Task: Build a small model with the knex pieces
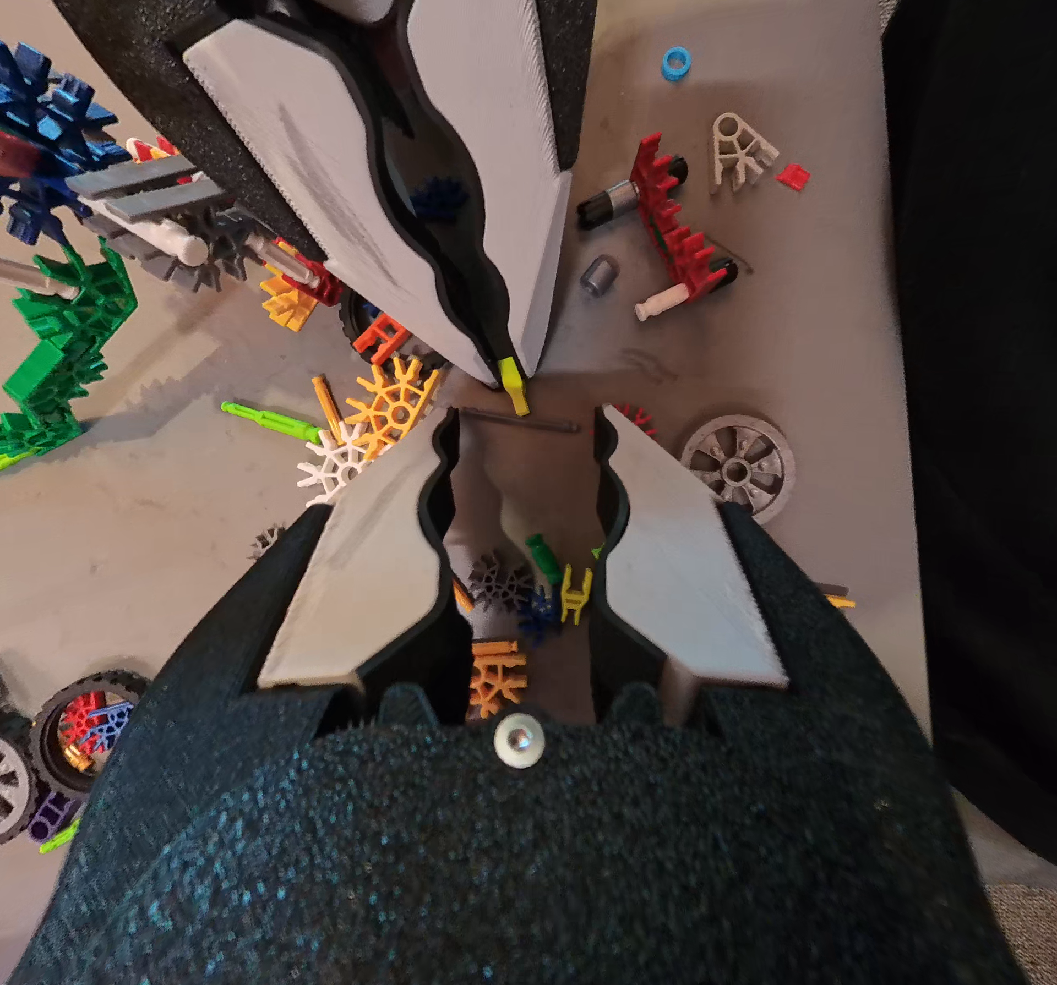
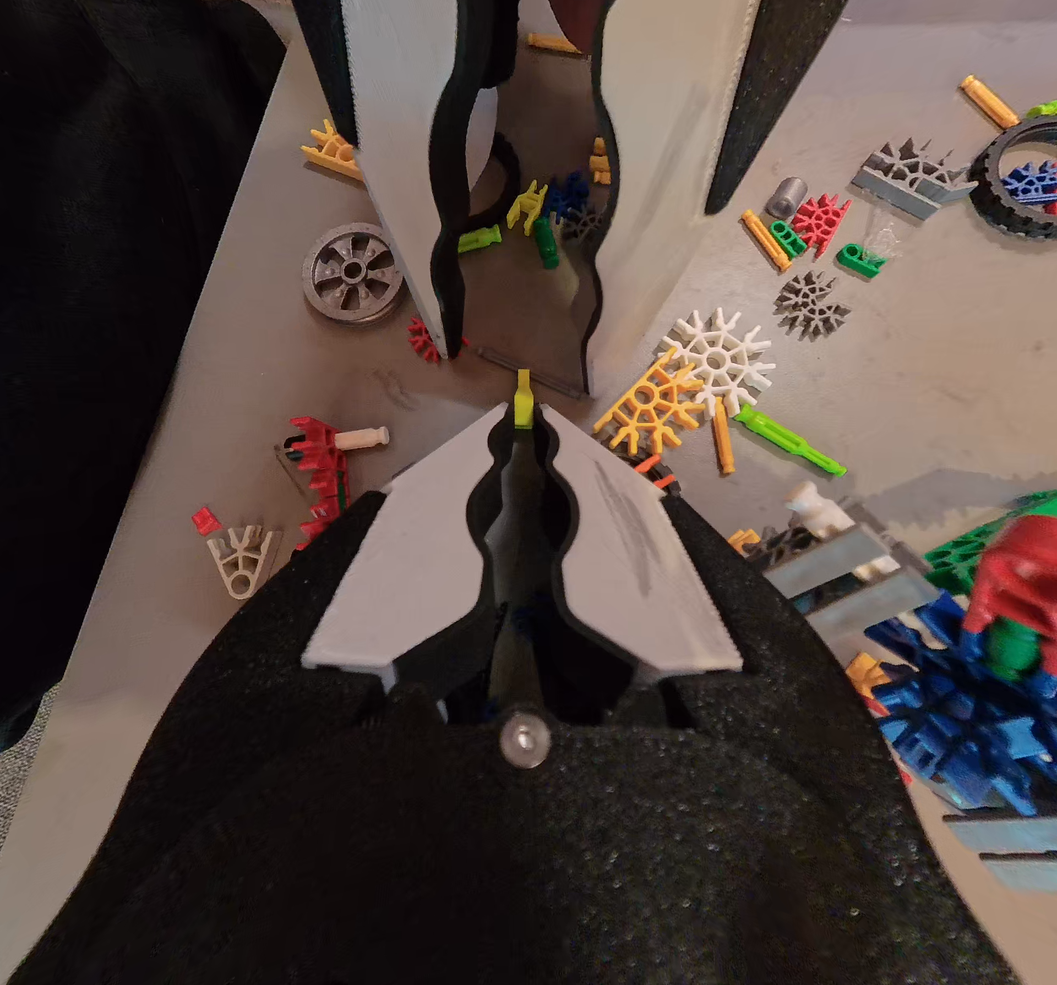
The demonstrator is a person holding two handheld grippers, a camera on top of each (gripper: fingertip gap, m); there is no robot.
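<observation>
I held the small yellow-green rod (image 2: 523, 397) clamped in the right gripper (image 2: 523, 414), its free end projecting past the fingertips toward the left gripper (image 1: 526, 420). The left gripper's jaws stood released, spread wide to either side of a thin dark rod (image 1: 517, 420) that lay flat on the table (image 1: 743, 328).

All places below are given relative to the yellow-green rod. The thin dark rod lay just beyond its tip, crosswise. The yellow fan connector (image 2: 652, 408) and the white snowflake connector (image 2: 718, 360) lay near, on the right gripper's right side. The grey spoked wheel (image 2: 352, 271) and a small red connector (image 2: 423, 337) lay beyond it to the left. The red toothed assembly (image 2: 320, 466), with a white peg in it, lay nearer to me on the left.

Judgement on procedure: the grip covered only a short length of the rod, so I judged it best to keep clamping pressure steady and avoid twisting. I judged that the open jaws needed to be centred over whatever they closed on, clear of the yellow fan connector.
</observation>
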